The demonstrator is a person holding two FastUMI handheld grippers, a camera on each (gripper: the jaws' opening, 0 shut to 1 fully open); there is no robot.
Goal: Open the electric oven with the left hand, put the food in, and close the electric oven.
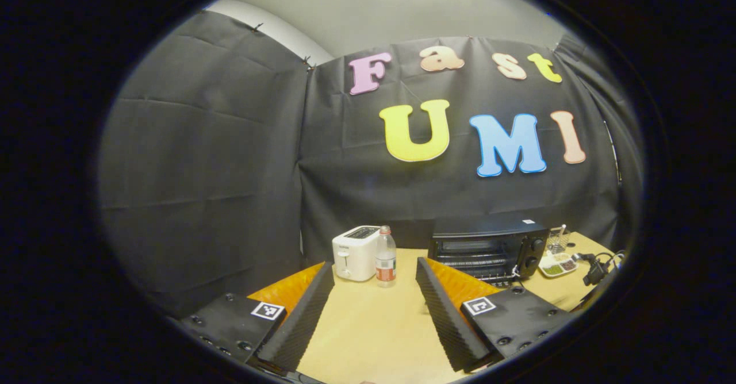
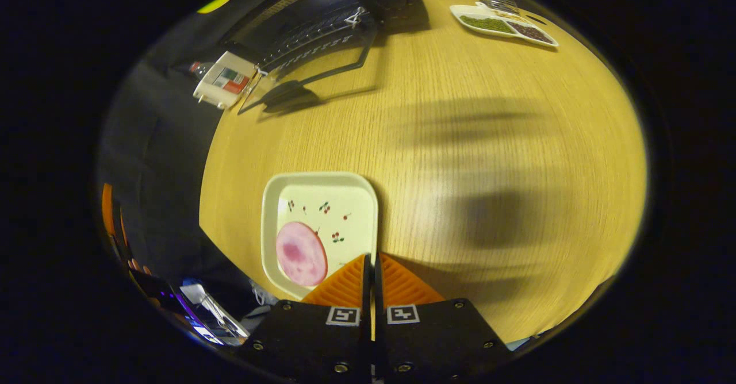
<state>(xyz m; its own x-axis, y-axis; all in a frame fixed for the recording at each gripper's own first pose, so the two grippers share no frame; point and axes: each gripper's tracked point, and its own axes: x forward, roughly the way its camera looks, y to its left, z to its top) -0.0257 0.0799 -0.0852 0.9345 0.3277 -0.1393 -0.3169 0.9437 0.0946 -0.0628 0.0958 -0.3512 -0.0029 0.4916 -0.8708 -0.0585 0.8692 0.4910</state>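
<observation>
1. The electric oven (image 1: 489, 246) stands at the far side of the desk (image 1: 368, 326), against the booth wall; its glass door (image 2: 310, 56) already lies folded down onto the desk.
2. The food, a round pink slice of ham (image 2: 301, 254), lies on a square cream plate (image 2: 322, 188) printed with small cherries, near the desk's front edge and well apart from the oven.
3. The right claw (image 2: 371, 269) is clenched on the plate's near right rim, both fingers pressed together over it.
4. The left claw (image 1: 374, 309) is released, fingers spread wide, gripping nothing, and points toward the oven.
5. To do the carry well, I'd say keep the plate level, lift it clear of the desk, and slide it straight over the lowered door onto the rack.
6. A white toaster (image 1: 356, 252) and a water bottle (image 1: 386, 256) stand left of the oven; a sectioned snack tray (image 1: 556, 264) sits to its right.
7. The bottle's label is too small to read.
</observation>
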